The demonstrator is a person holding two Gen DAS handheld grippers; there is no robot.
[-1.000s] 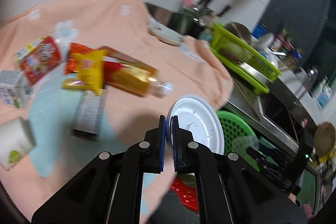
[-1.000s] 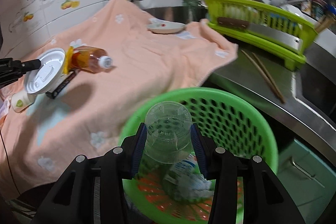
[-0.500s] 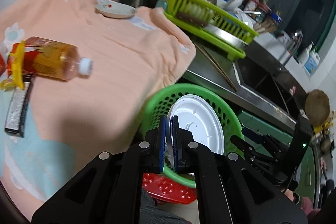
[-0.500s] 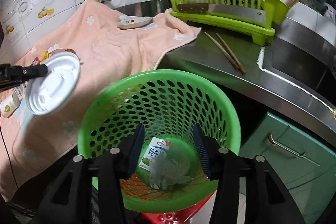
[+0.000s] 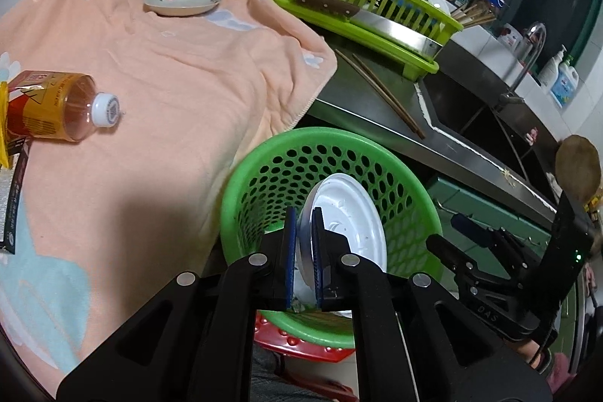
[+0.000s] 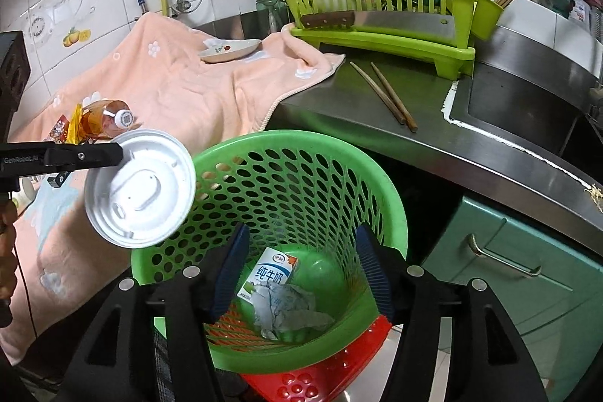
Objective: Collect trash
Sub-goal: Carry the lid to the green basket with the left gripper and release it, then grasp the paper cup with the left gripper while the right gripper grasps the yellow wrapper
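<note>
Now 1 lid (image 5: 350,225), 1 basket (image 6: 301,153), 1 btl (image 5: 56,112)

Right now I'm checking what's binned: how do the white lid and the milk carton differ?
The white lid is round and held above the green basket rim by the left gripper; the milk carton is boxy, lying on the basket's bottom, untouched. Both are trash.

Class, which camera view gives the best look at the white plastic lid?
The right wrist view: the white plastic lid faces the camera almost flat, whole, over the green basket's rim. In the left wrist view the left gripper hides its near edge and it shows slanted.
</note>
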